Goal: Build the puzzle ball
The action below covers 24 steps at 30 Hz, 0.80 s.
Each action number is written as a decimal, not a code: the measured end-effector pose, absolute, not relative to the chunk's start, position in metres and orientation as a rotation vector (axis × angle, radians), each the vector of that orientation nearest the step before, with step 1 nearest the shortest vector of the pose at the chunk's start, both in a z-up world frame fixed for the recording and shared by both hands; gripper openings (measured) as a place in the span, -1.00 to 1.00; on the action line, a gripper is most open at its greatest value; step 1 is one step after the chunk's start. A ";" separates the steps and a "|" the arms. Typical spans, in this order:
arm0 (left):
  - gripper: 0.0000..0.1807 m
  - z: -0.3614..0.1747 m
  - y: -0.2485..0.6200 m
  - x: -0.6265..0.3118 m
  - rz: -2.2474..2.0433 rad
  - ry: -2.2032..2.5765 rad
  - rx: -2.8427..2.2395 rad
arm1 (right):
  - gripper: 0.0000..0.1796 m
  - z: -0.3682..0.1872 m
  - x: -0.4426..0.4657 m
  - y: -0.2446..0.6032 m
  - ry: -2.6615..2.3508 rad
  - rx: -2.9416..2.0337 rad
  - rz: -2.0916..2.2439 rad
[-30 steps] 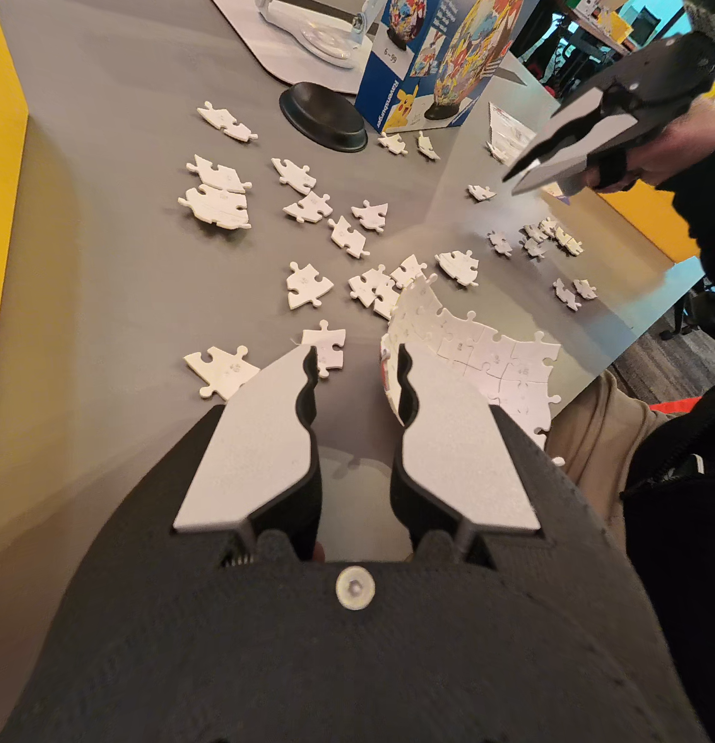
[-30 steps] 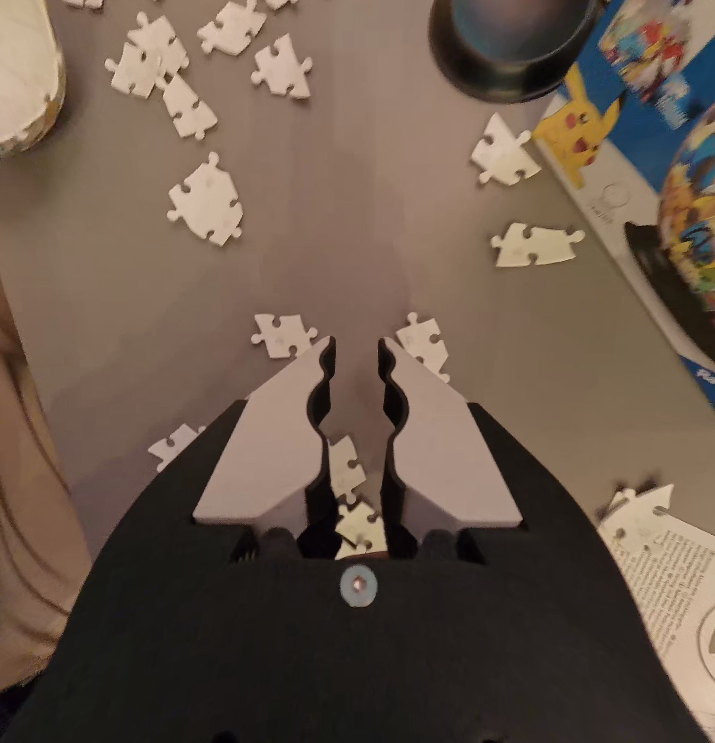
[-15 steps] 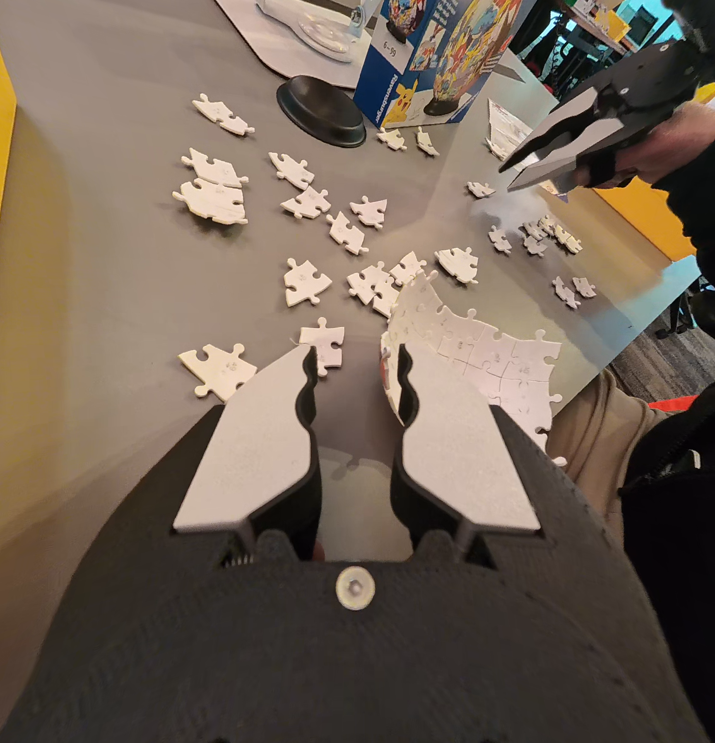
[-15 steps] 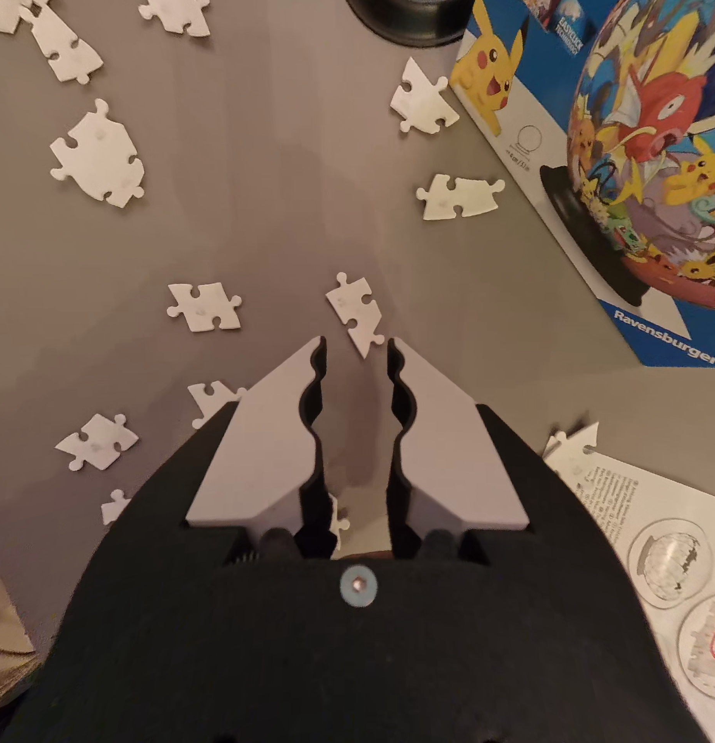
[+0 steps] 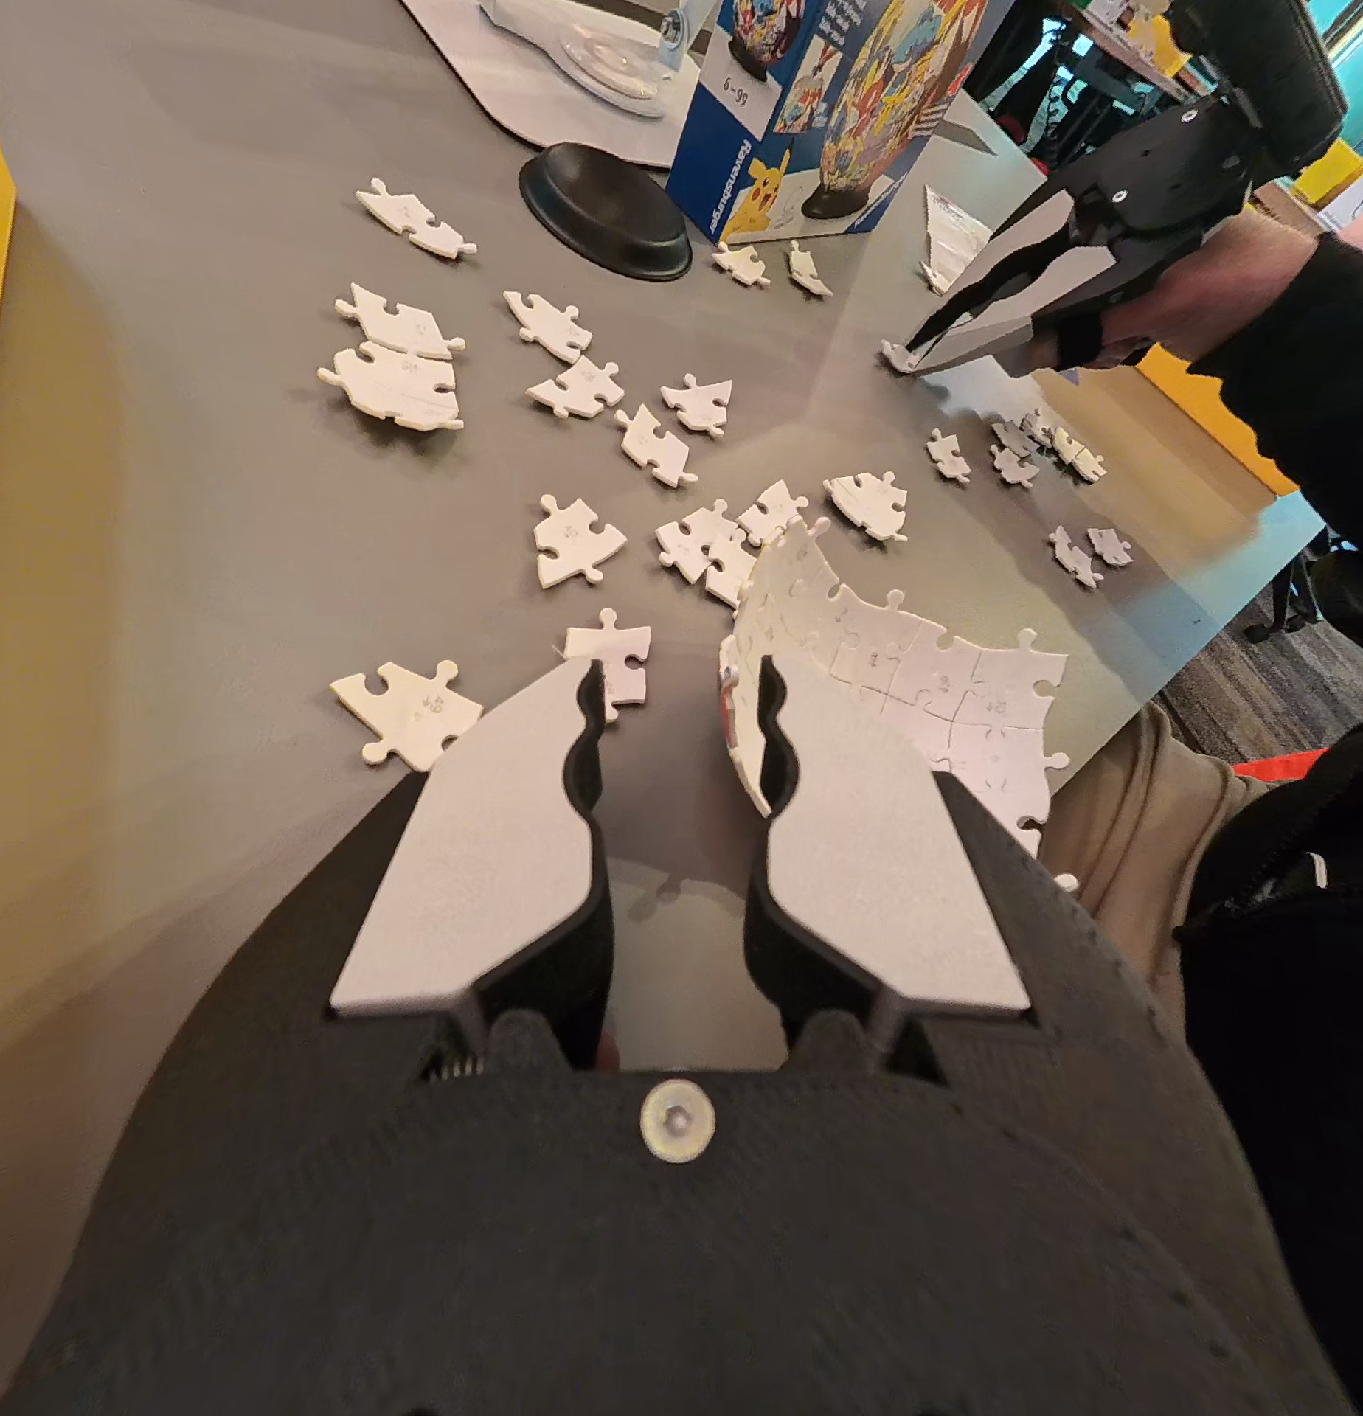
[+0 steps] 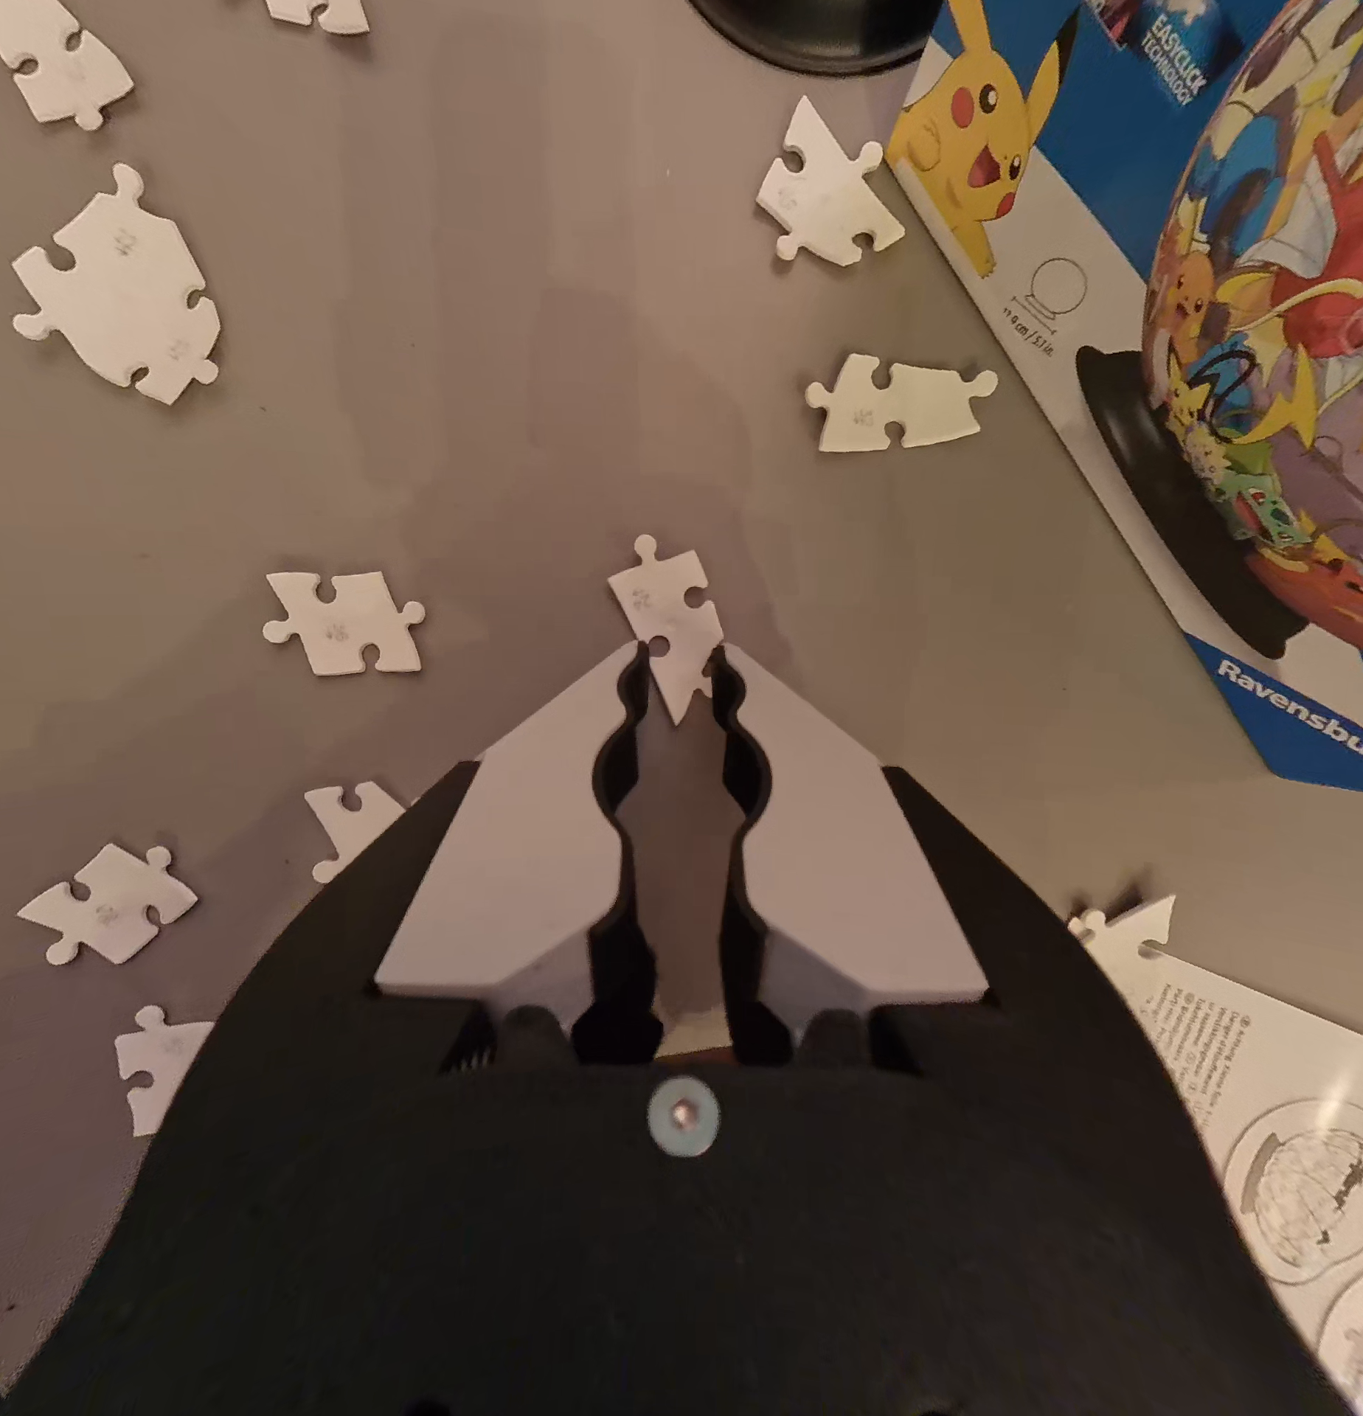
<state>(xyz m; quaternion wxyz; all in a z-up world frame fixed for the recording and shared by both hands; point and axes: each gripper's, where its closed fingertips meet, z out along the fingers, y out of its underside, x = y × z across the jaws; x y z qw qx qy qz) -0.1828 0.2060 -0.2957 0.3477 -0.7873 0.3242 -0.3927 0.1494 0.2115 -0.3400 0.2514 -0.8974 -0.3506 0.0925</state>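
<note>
The right gripper (image 6: 678,659) tilts down at centre frame, its jaws narrowed around the pointed end of one flat white puzzle piece (image 6: 667,613) lying on the matte grey surface (image 6: 510,383); whether they actually pinch it, I cannot tell. In the left wrist view, the left gripper (image 5: 678,682) hovers low with jaws parted and empty, its right finger beside the curved, half-built puzzle ball shell (image 5: 916,667) at centre right. One glossy black stand (image 5: 606,211) sits at the upper centre, beside one printed box (image 5: 824,115).
</note>
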 end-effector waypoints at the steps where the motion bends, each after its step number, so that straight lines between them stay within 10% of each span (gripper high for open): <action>1: -0.58 -0.296 0.206 -0.183 -1.018 0.840 -2.042 | -0.85 -0.340 0.149 0.212 -0.960 -2.436 0.247; 24: -0.58 -0.290 0.204 -0.182 -1.015 0.852 -2.023 | -0.89 -0.341 0.108 0.194 -1.140 -2.453 0.265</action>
